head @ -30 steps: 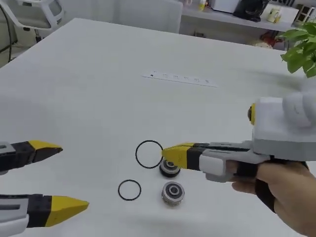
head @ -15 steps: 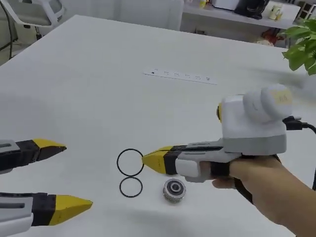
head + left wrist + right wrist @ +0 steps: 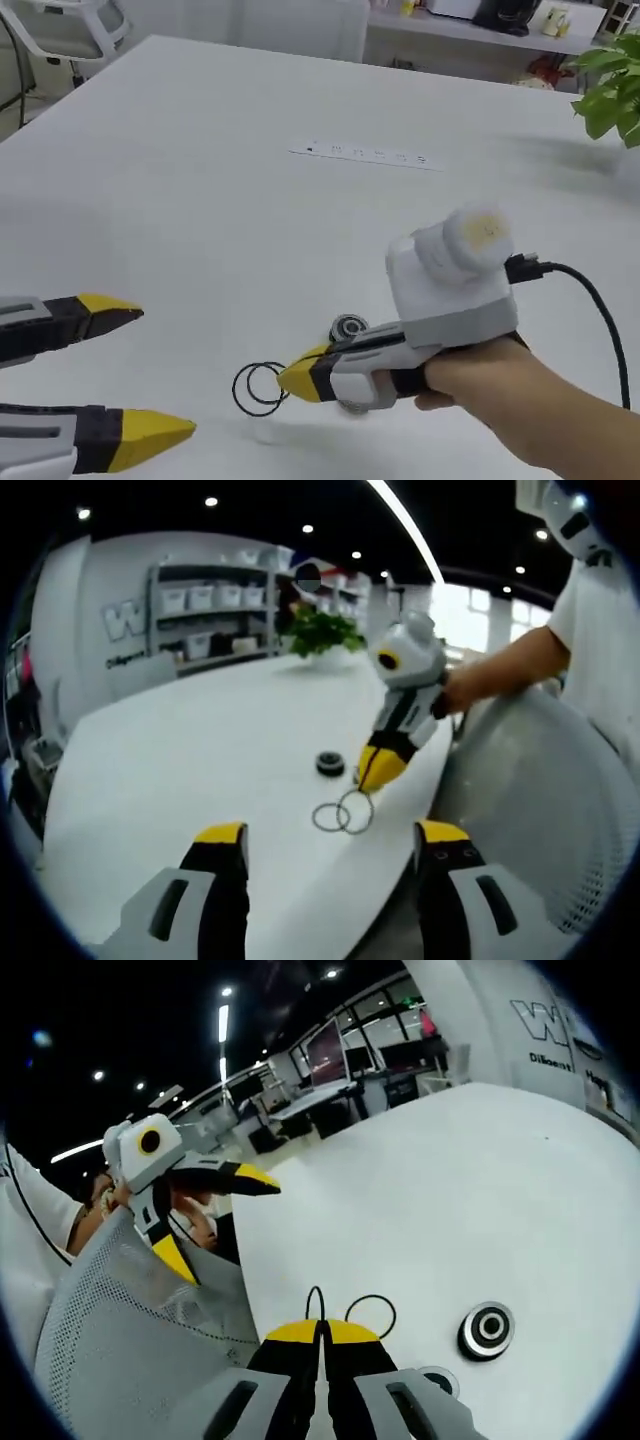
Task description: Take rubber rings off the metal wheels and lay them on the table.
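My right gripper (image 3: 285,381) is shut, its yellow tips pinching a black rubber ring (image 3: 314,1302) that stands up from them. That ring overlaps a second ring (image 3: 250,388) lying flat on the white table (image 3: 200,200). One bare metal wheel (image 3: 348,327) sits just beyond the gripper; another wheel (image 3: 436,1379) is mostly hidden under its body. In the left gripper view the two rings (image 3: 340,815) lie ahead, with the wheel (image 3: 330,763) behind them. My left gripper (image 3: 167,370) stands open at the near left, nothing between its jaws.
A flat white power strip (image 3: 365,155) lies further back on the table. A green plant (image 3: 615,90) is at the far right and a white chair (image 3: 60,25) at the far left. A black cable (image 3: 590,300) trails from the right gripper.
The right gripper has drawn the ring away from the wheels, toward me and to the left, until it overlaps the other ring. The left gripper has stayed open in place.
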Demonstrator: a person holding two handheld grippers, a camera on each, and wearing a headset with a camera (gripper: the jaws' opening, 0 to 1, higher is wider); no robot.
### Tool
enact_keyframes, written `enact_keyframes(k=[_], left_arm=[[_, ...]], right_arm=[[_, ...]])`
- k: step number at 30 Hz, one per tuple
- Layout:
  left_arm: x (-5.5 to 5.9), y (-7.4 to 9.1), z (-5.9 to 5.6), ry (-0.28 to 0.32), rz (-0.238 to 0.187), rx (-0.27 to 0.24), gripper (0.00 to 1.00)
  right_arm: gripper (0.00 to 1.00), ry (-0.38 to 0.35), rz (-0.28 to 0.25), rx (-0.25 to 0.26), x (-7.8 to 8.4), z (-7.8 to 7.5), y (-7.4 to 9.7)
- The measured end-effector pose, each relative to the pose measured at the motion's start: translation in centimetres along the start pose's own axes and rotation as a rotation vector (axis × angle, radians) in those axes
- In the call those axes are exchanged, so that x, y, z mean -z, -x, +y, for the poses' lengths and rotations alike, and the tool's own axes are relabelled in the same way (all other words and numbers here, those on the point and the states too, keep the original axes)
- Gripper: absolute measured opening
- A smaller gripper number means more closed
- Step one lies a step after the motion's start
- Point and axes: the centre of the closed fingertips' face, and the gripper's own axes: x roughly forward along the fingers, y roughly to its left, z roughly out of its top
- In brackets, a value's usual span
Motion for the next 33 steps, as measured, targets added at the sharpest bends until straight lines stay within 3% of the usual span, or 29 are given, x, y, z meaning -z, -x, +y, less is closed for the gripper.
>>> enact_keyframes(k=[11,16,33], left_arm=[[0.4,0.0,-0.3,0.002,0.013,0.012,0.67],[0.5,0.0,-0.4,0.004,0.016,0.021,0.67],[0.7,0.0,-0.5,0.018,0.023,0.030,0.67]], right_arm=[[0.00,0.010,0.053,0.048,1.7,-1.0,-0.6],[0.00,-0.013,0.049,0.085,2.0,-2.1,-0.4],[0.05,-0.017,0.019,0.136,1.7,-3.8,0.4]])
